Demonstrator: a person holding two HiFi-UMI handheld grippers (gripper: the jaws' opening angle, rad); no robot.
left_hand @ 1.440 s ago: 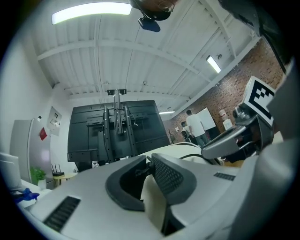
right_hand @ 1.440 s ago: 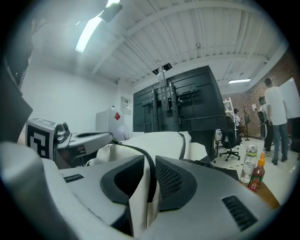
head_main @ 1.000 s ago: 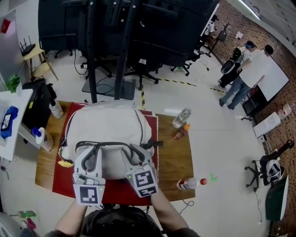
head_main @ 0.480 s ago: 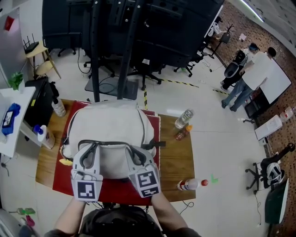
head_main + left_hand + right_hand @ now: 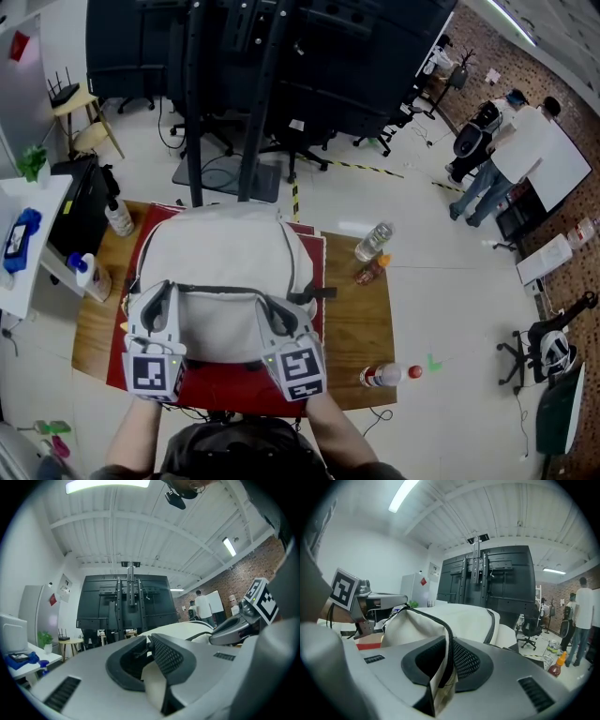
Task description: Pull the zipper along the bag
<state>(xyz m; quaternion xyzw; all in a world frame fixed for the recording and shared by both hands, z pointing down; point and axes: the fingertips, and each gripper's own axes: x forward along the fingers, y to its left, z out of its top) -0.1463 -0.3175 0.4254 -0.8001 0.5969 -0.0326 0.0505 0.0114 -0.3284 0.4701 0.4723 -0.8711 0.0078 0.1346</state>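
Note:
A cream backpack (image 5: 220, 253) lies on a red mat (image 5: 225, 398) on the wooden table (image 5: 352, 319). Its dark zipper (image 5: 234, 291) runs across the near side. My left gripper (image 5: 157, 292) is at the zipper's left end. In the left gripper view the left gripper (image 5: 149, 641) is shut on the small dark zipper pull (image 5: 146, 645), with a fold of cream fabric under it. My right gripper (image 5: 272, 311) is at the bag's near right. In the right gripper view the right gripper (image 5: 447, 645) pinches the fabric edge with the zipper teeth (image 5: 449, 634).
A clear bottle (image 5: 370, 240) and an orange-capped sauce bottle (image 5: 366, 272) lie at the table's far right. A red-capped bottle (image 5: 382, 375) lies near the front right corner. Two more bottles (image 5: 117, 220) (image 5: 89, 279) stand at the left. People stand far right.
My left gripper has slid left along the bag's near side. The right gripper's jaws have come together on the bag's edge and it stays in place.

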